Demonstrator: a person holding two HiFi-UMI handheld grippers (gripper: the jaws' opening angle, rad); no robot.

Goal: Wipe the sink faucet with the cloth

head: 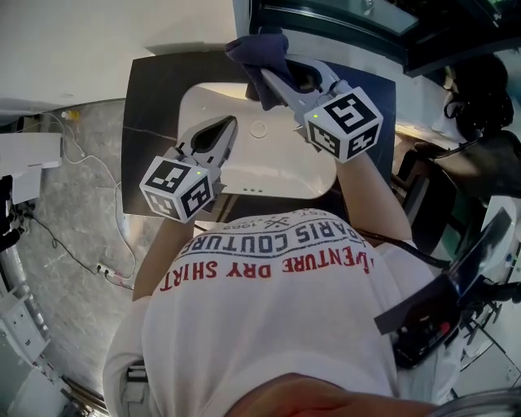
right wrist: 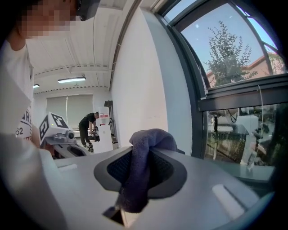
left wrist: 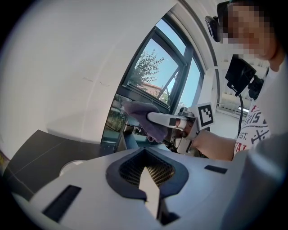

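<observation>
Jaws of the left gripper [head: 230,124] are pressed together with nothing between them, and they hang over the left part of the white sink [head: 281,171], pointing toward its back rim. Further left, a strip of dark countertop [head: 151,98] lies bare; its left edge drops to a grey marbled floor [head: 81,212] where thin cables [head: 77,159] trail. The countertop's back edge meets a plain white wall [head: 73,41]. Between the two grippers the sink's bowl is open, with a small round fitting [head: 259,128] in its floor and no object standing in it. The right gripper [head: 269,81] reaches across the bowl toward the back edge, its jaws clamped on a dark purple-grey cloth [head: 259,50]. The cloth bunches out past the jaw tips and hangs down between them in the right gripper view. It sits at the sink's back rim, just below the dark window frame [head: 342,20], with little room behind it. The faucet itself cannot be made out, since the cloth and gripper cover that spot. To the right of the counter, dark equipment [head: 480,106] crowds close.
</observation>
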